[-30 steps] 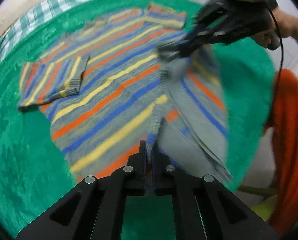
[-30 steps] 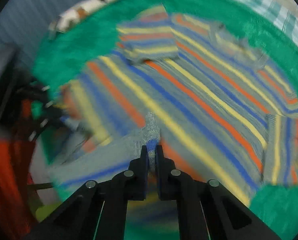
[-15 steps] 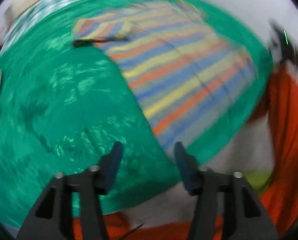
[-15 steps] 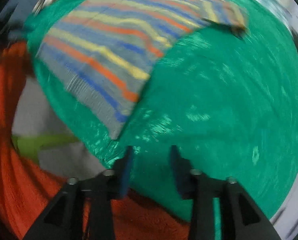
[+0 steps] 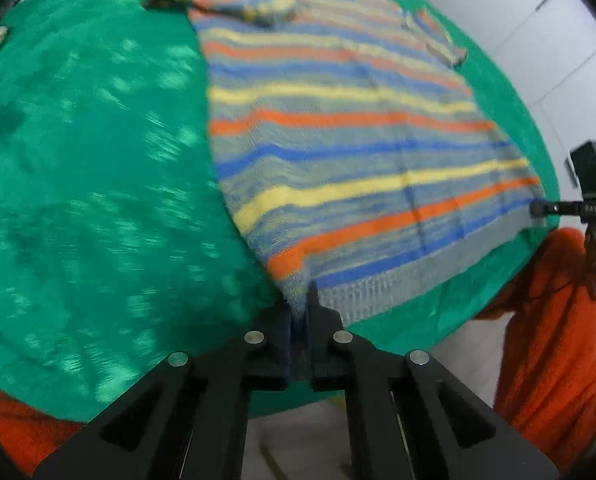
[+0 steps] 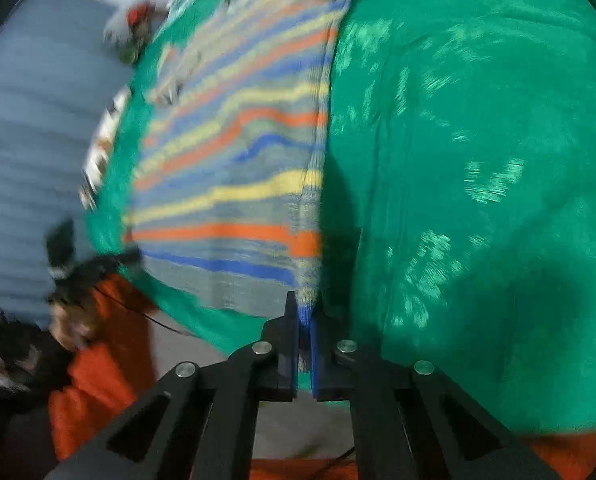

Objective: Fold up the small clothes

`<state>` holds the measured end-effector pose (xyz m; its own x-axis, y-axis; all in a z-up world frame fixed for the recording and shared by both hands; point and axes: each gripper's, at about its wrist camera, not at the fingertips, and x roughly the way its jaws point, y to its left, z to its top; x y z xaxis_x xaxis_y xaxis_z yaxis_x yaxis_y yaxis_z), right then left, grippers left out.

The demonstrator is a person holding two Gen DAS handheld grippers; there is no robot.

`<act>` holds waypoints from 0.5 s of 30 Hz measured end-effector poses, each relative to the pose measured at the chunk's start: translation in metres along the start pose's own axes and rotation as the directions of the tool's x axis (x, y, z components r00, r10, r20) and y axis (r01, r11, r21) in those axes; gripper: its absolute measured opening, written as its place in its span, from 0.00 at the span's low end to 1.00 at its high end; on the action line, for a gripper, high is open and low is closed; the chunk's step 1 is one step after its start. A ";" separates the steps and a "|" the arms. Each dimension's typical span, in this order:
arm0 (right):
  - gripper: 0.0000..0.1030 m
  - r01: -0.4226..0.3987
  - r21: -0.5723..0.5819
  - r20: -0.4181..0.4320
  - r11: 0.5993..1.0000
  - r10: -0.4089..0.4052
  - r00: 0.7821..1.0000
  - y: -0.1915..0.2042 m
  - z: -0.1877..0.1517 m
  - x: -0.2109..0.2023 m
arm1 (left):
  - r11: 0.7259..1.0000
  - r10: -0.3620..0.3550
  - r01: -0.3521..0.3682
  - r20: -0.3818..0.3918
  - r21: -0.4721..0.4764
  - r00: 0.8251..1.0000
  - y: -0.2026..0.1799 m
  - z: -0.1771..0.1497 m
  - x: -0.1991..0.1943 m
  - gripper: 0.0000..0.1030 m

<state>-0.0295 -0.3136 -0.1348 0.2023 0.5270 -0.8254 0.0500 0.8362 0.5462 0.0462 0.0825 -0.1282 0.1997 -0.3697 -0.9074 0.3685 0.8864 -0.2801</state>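
The sweater (image 5: 338,148) lies spread flat on my worktop's cloth (image 5: 90,184), its hem along the near edge and its sleeves at the far end. My left gripper (image 5: 298,316) pinches the hem's left corner in its jaws, and my right gripper (image 6: 305,320) pinches the right corner, with the cloth stretching out past each side.

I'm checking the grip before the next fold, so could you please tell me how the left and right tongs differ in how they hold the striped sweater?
The left tongs pinch the striped sweater at its near left hem corner, while the right tongs pinch the near right hem corner. Seen from the left tongs the sweater spreads rightward; from the right tongs it spreads leftward. Both are shut on the hem near the edge of the green cloth.
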 end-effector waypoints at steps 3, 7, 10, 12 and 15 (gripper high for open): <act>0.04 -0.067 0.069 0.036 0.995 0.065 0.997 0.001 -0.011 -0.027 | 1.000 0.004 -0.004 0.025 -0.013 1.000 0.012 -0.005 -0.025 0.03; 0.04 0.029 0.126 -0.033 0.992 -0.025 0.999 -0.009 -0.020 0.003 | 0.995 0.094 -0.093 -0.044 0.021 0.995 0.011 -0.007 -0.003 0.03; 0.04 0.116 0.133 -0.085 0.984 -0.105 0.991 -0.014 -0.025 0.040 | 0.986 0.165 -0.161 -0.083 0.051 0.983 0.007 -0.012 0.018 0.03; 0.03 0.136 0.137 -0.082 0.981 -0.126 0.989 -0.013 -0.025 0.046 | 0.983 0.181 -0.178 -0.082 0.042 0.980 0.006 -0.012 0.019 0.03; 0.03 0.170 0.119 -0.082 0.978 -0.161 0.984 -0.009 -0.026 0.043 | 0.980 0.197 -0.194 -0.084 0.036 0.977 0.003 -0.009 0.023 0.03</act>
<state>-0.0468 -0.2948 -0.1788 0.1106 0.3964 -0.9114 0.1993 0.8895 0.4111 0.0434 0.0795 -0.1528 0.1909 -0.1635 -0.9679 0.3549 0.9308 -0.0872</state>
